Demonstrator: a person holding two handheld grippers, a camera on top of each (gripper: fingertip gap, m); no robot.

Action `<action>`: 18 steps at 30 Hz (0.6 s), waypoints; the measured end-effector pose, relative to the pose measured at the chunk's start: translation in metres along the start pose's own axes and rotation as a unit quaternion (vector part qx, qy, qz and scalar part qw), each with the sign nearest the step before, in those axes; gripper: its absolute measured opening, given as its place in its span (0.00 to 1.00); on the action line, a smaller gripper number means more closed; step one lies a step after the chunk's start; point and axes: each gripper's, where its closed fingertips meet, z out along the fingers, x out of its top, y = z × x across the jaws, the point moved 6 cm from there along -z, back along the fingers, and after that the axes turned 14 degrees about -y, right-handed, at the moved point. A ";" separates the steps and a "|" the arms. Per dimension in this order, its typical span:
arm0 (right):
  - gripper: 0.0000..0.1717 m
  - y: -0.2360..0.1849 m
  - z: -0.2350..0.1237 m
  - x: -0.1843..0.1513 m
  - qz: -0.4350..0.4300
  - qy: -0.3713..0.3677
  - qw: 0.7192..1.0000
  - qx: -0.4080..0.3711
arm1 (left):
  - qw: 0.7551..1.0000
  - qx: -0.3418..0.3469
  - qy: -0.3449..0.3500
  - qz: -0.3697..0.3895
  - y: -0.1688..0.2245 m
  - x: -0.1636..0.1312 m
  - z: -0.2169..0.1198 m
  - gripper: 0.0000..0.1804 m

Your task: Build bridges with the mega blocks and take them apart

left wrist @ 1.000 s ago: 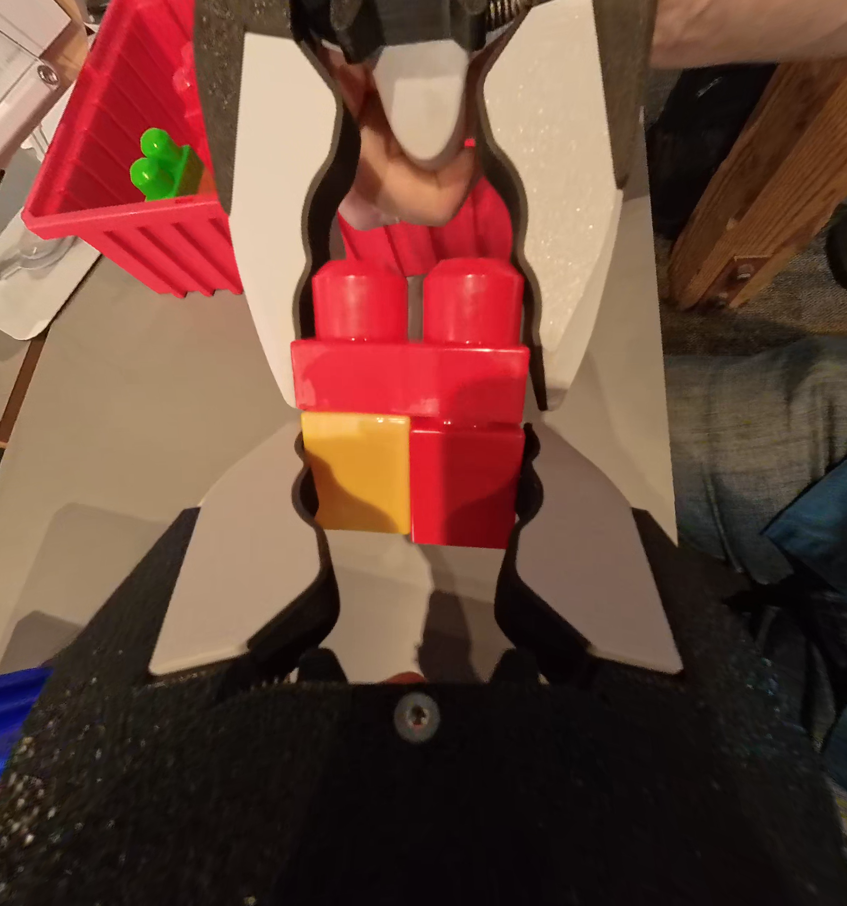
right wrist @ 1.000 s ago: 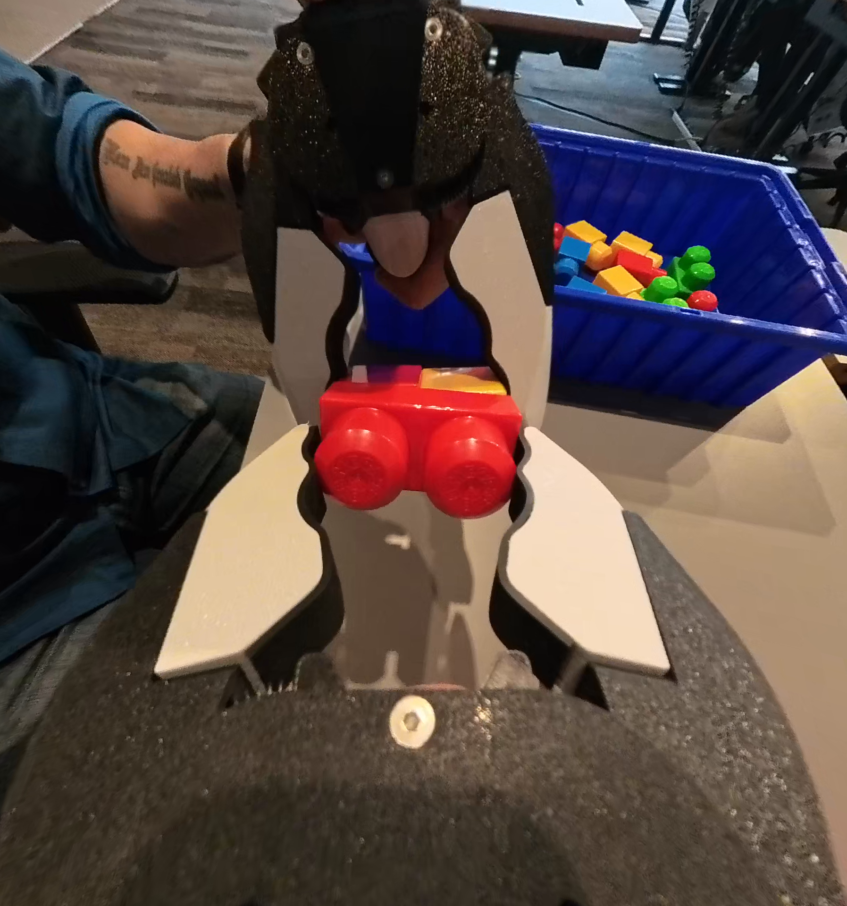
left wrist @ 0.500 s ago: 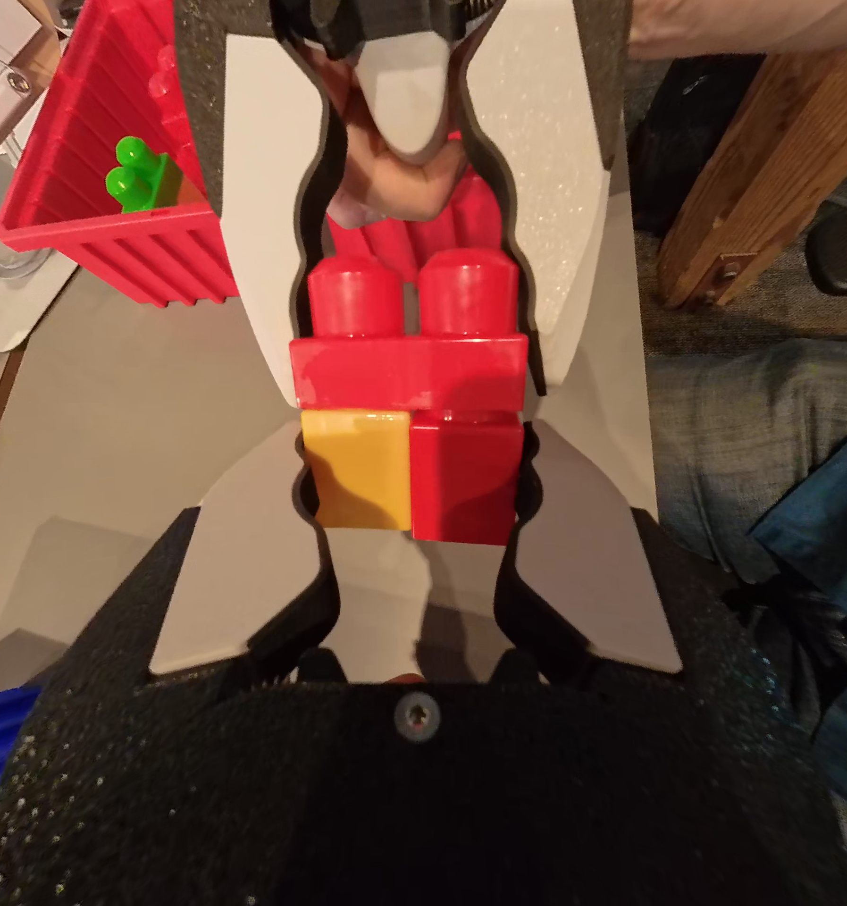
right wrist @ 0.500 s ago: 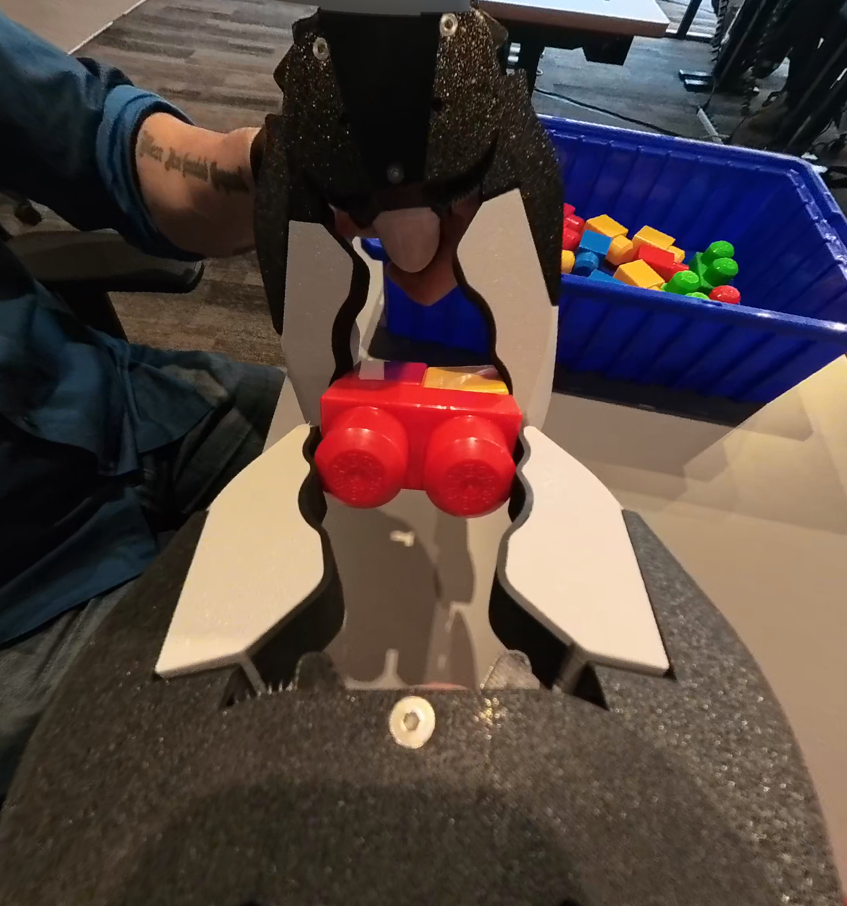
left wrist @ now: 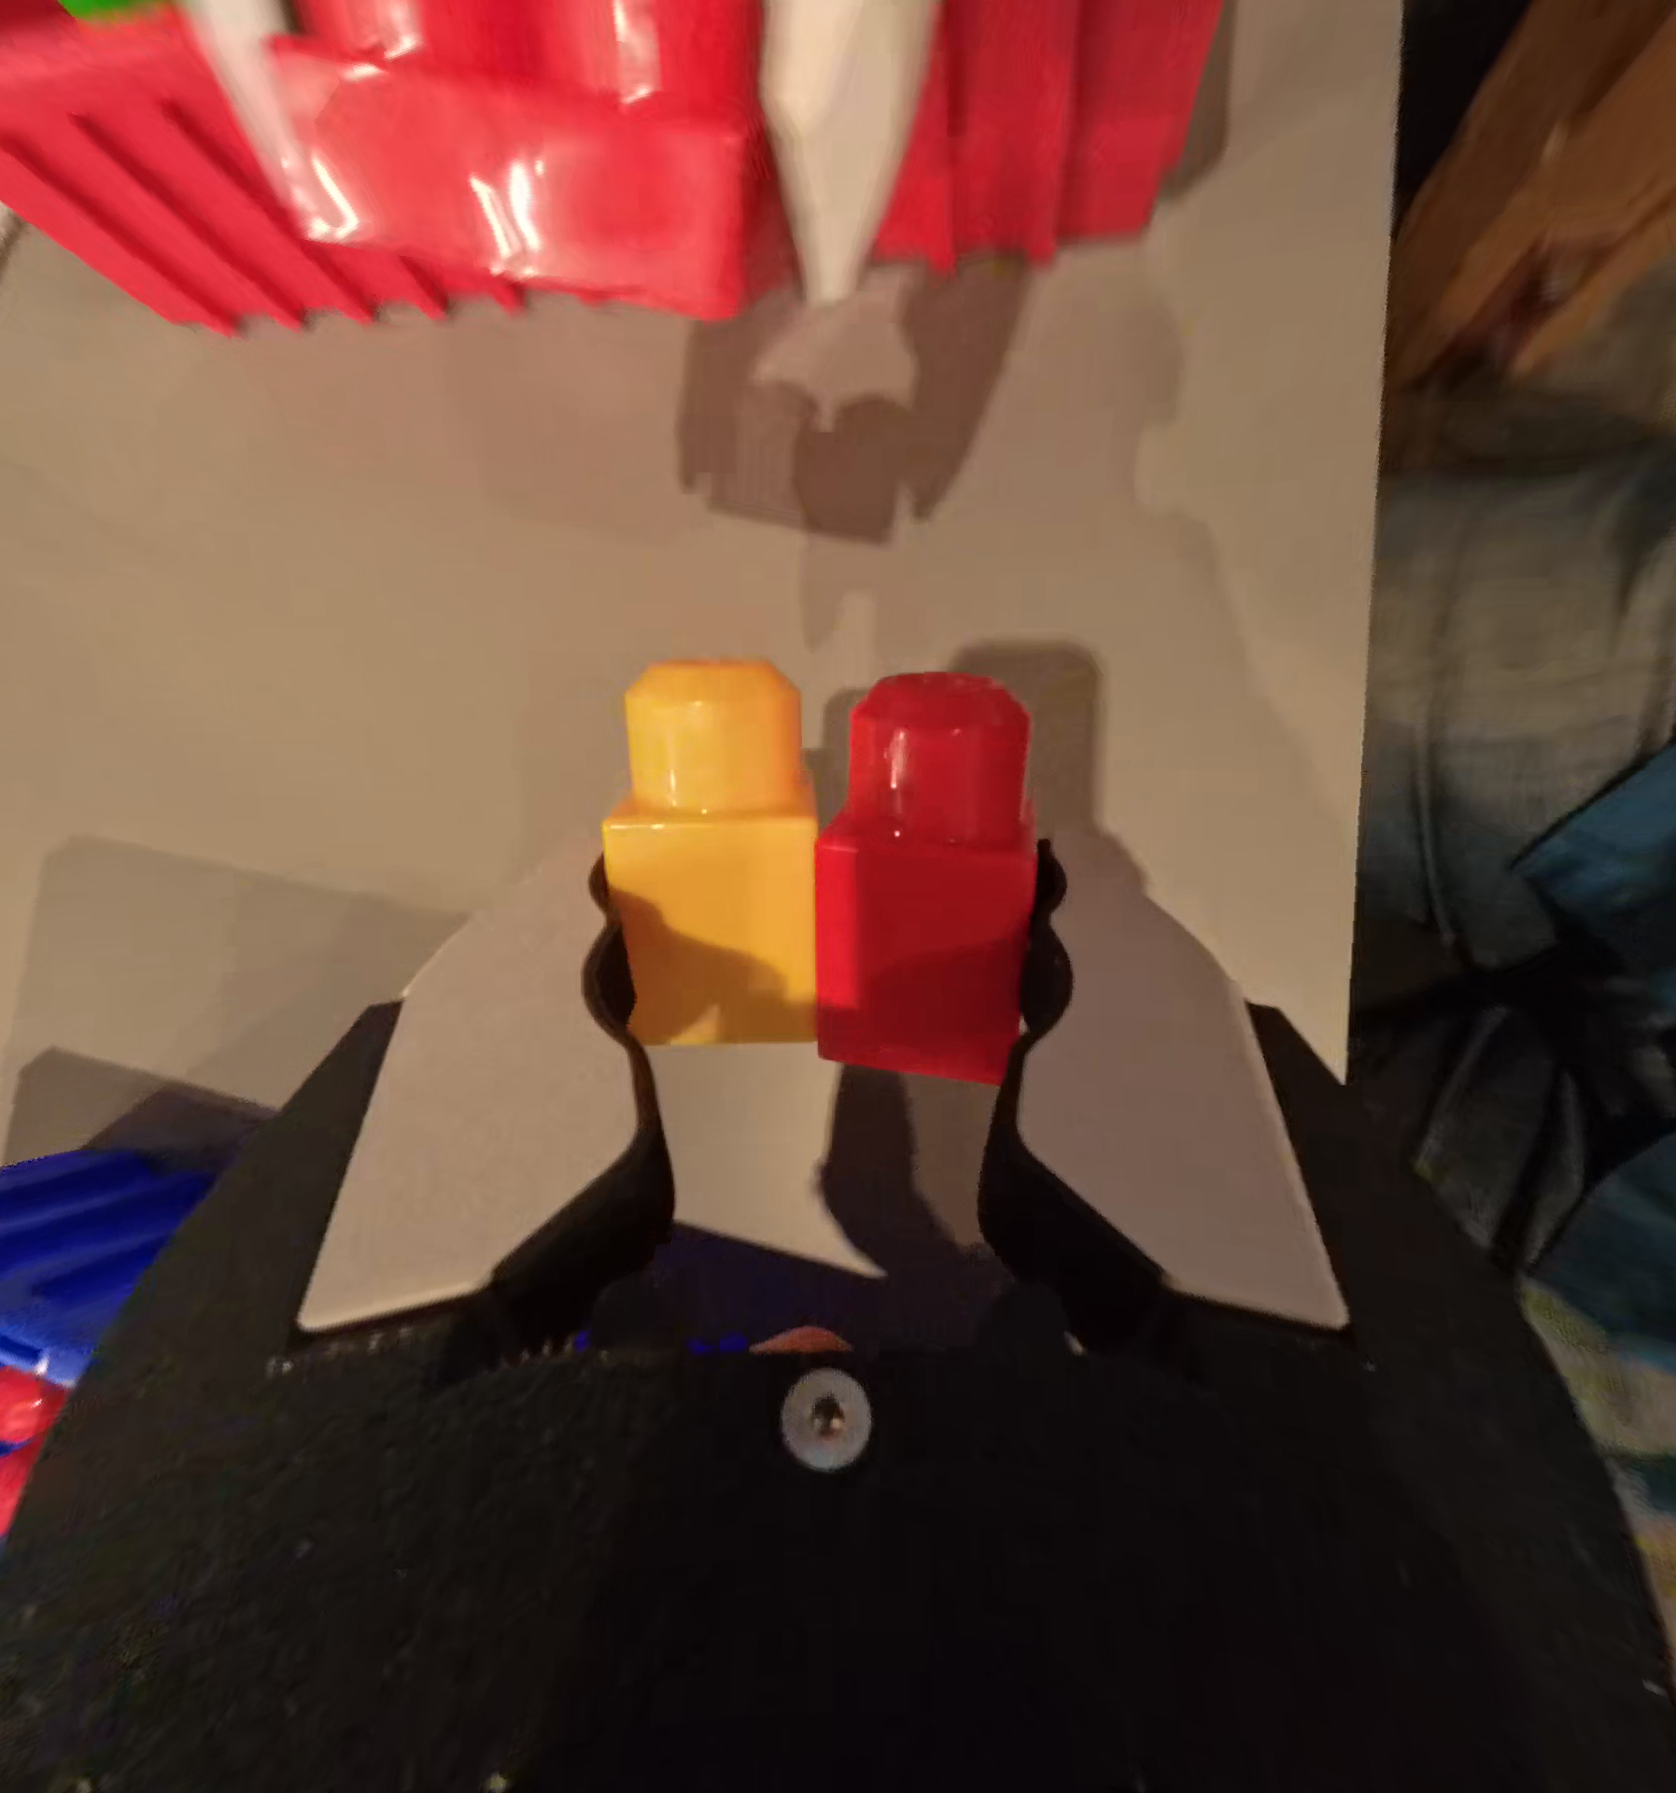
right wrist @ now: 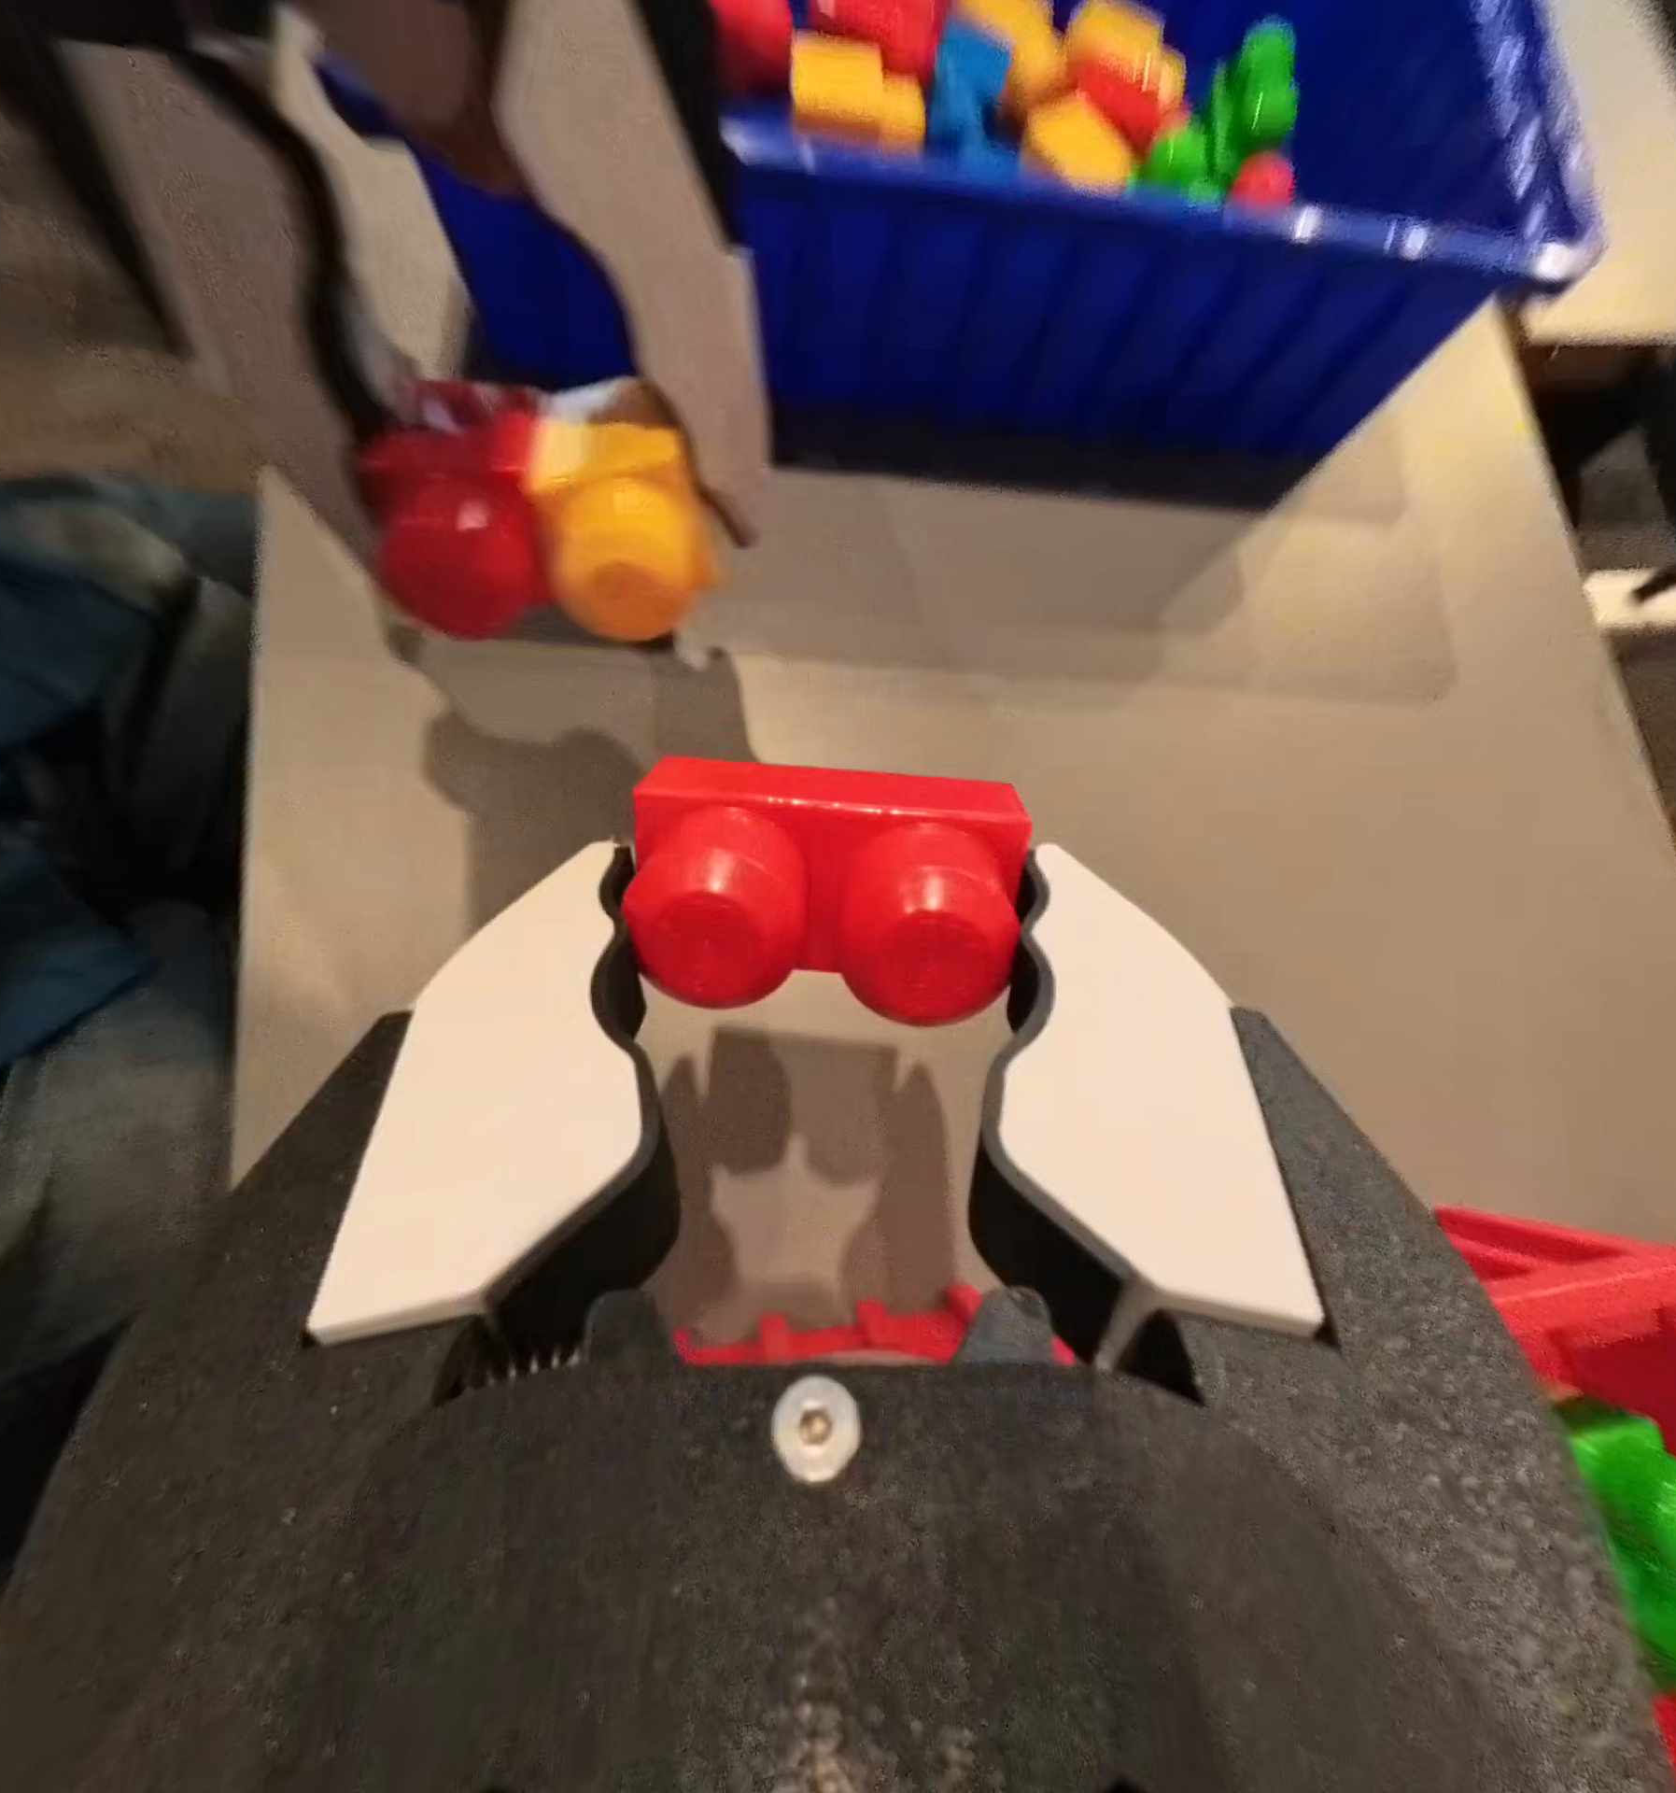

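Holding the bridge apart—left gripper (left wrist: 819, 931) pinches the yellow block (left wrist: 712, 912) and small red block (left wrist: 921, 931) (side by side), right gripper (right wrist: 824, 912) clamps the two-stud red block (right wrist: 824, 873)—binning remains.

Yellow 1-stud block (left wrist: 712, 912) & red 1-stud block (left wrist: 921, 931) side by side, touching, frame centre, studs up. Red 2-stud block (right wrist: 824, 897) centre frame, studs toward camera.

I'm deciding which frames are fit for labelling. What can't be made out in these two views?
- Left wrist view: the right gripper and its red block are motion-blurred and cut by the top edge.
- Right wrist view: the blue bin's blocks are blurred; the left gripper's body is cut off.
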 end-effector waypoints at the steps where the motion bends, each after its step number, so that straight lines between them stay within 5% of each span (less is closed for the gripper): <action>1: 0.43 0.009 0.008 0.004 0.003 -0.032 0.999 0.002 | 1.000 -0.006 -0.024 0.011 0.004 0.000 0.006 0.43; 8: 0.43 0.057 0.091 0.015 0.009 -0.248 0.966 0.068 | 0.988 -0.043 -0.131 0.073 0.015 0.002 0.049 0.44; 18: 0.44 0.053 0.154 0.013 -0.015 -0.314 0.944 0.103 | 0.984 -0.057 -0.161 0.050 -0.012 -0.015 0.081 0.44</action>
